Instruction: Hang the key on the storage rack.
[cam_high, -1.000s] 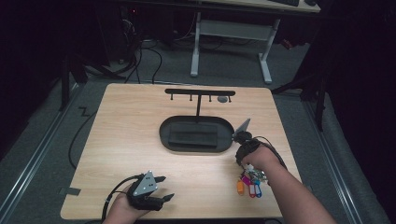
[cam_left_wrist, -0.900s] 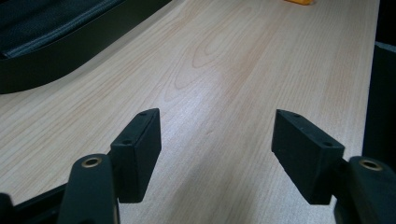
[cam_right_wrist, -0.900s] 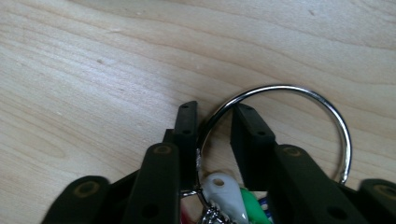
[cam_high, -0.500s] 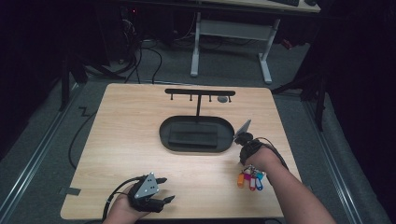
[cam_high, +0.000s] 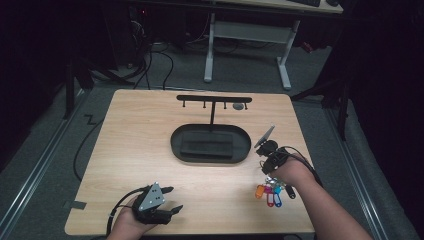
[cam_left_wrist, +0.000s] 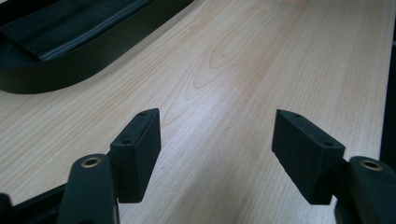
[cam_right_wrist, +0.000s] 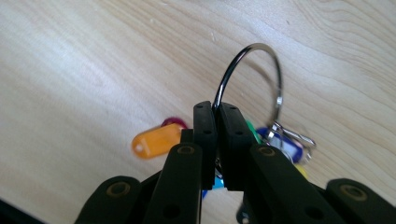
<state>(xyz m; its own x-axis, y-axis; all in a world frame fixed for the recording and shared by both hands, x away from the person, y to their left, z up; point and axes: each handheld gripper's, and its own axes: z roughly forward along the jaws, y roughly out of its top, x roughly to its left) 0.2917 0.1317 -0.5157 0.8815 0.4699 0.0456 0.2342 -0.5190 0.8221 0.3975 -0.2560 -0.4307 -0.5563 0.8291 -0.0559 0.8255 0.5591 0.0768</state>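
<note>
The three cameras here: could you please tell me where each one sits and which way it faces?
High view: above the person's side, looking forward and down on the table; both forearms, left gripper, right gripper.
Left gripper view: rides the left gripper, low over the wood, facing the black tray; jaws open.
Right gripper view: rides the right gripper, looking down at the table; jaws shut on the key ring.
Shared: high and left gripper views both show the tray; high and right show the coloured tags.
</note>
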